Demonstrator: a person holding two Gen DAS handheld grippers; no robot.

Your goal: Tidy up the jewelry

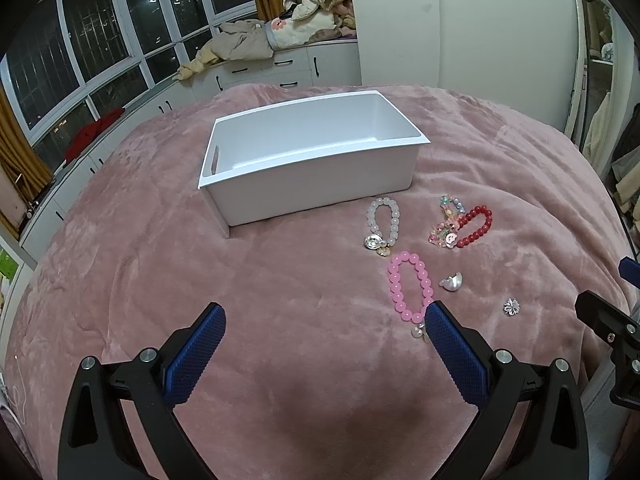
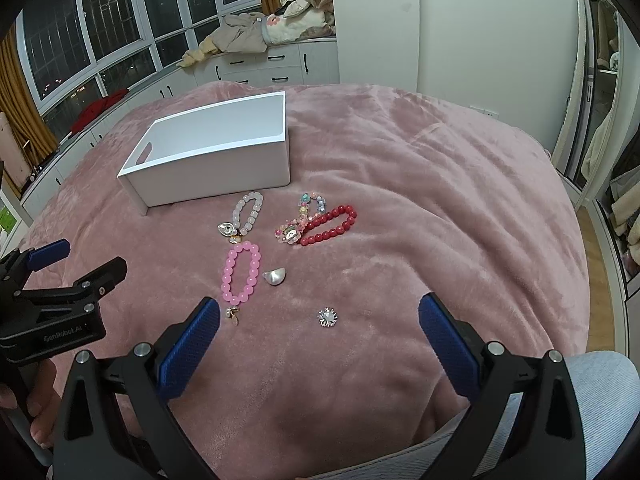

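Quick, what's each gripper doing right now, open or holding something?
Left gripper: open, holding nothing.
Right gripper: open, holding nothing.

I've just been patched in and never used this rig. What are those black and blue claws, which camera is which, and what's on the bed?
Each picture comes from a camera on a handheld gripper, looking along its two blue-padded fingers. The left gripper and right gripper are both open and hold nothing. On the pink blanket stands a white bin, apparently empty. Beside it lie a white bracelet, pink bracelet, red bracelet, a multicoloured bracelet touching the red one, a silver shell-shaped piece and a small sparkly piece.
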